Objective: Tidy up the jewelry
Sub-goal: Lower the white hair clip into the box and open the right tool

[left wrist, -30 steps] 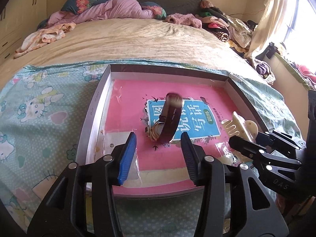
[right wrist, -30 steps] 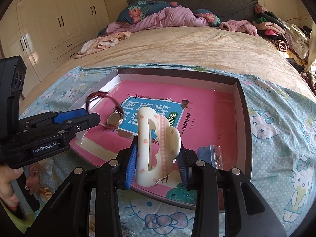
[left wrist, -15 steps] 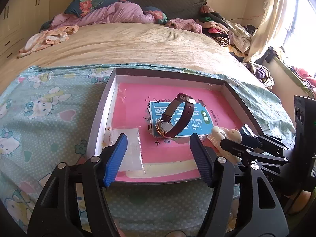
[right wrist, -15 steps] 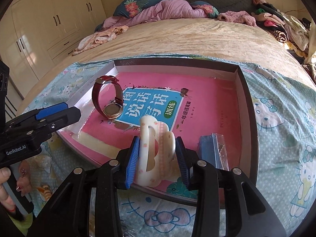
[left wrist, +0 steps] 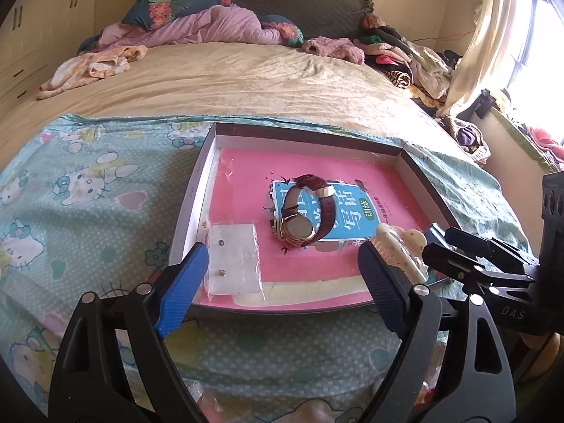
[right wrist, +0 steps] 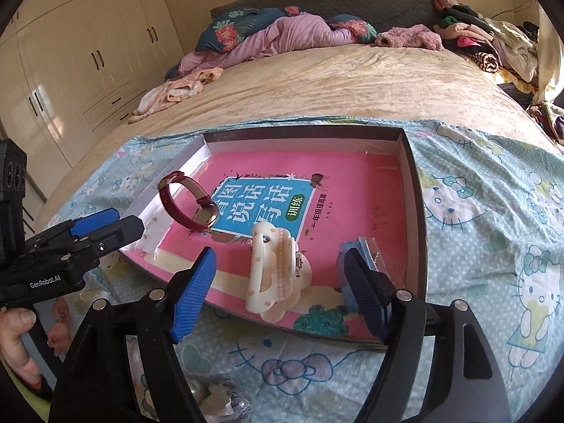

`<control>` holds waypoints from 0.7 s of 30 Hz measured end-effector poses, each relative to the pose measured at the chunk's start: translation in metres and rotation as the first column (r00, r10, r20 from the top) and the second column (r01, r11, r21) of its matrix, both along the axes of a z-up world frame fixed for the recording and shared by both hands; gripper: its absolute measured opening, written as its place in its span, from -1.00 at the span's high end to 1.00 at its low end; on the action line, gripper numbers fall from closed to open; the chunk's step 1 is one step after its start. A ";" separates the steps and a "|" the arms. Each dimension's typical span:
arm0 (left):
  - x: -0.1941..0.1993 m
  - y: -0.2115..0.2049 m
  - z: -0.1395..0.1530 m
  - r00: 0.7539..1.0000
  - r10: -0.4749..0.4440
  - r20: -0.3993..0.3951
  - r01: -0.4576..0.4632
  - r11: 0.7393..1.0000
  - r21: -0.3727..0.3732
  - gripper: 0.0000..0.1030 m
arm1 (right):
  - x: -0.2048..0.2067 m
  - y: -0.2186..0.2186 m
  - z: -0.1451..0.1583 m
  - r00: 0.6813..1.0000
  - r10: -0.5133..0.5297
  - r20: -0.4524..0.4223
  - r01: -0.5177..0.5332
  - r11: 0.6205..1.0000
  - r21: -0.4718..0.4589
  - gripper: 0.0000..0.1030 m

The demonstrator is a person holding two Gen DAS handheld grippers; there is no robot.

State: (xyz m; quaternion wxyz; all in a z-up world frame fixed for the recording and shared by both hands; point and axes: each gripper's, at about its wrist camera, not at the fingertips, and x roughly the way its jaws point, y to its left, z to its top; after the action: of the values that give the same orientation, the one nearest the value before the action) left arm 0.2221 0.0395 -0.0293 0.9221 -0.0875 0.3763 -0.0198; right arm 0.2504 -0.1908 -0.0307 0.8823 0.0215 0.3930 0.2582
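Note:
A shallow box [left wrist: 192,197] [right wrist: 412,190] with a pink book as its floor lies on the Hello Kitty sheet. A dark red strap watch [left wrist: 305,216] [right wrist: 192,208] rests inside on the blue label. A cream hair claw clip [right wrist: 276,269] [left wrist: 400,243] stands in the box near its front edge. A clear bag of ear studs [left wrist: 232,259] lies at the front left; another small bag [right wrist: 359,250] lies at the front right. My left gripper [left wrist: 278,289] is open and empty at the box's front edge. My right gripper [right wrist: 280,289] is open around the clip without touching it.
The bed stretches behind the box, with a purple quilt [left wrist: 211,30] and pillows at the head and piled clothes [left wrist: 405,56] at the far right. Wardrobes [right wrist: 81,42] stand on the left. Small items lie on the sheet below the grippers [right wrist: 218,398].
My right gripper opened and let go of the hair clip, which now stands in the box. My left gripper drew back from the watch and opened wider. The watch settled flat.

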 end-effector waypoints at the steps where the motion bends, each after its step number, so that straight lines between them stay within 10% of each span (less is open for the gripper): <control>1: -0.001 0.000 0.001 1.000 0.001 0.001 -0.001 1.000 -0.002 -0.57 | -0.002 -0.002 0.002 1.000 -0.003 0.002 0.003 1.000 0.006 -0.45; 21: -0.045 0.010 0.037 0.996 0.027 0.084 -0.023 0.999 -0.047 -0.79 | -0.053 -0.029 0.042 0.998 -0.013 0.059 0.008 0.997 0.073 -0.48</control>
State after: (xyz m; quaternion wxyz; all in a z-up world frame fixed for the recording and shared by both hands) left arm 0.1766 0.0495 0.0080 0.9351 -0.1126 0.3355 -0.0208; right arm 0.1978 -0.2202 0.0117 0.8935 0.0480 0.3571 0.2682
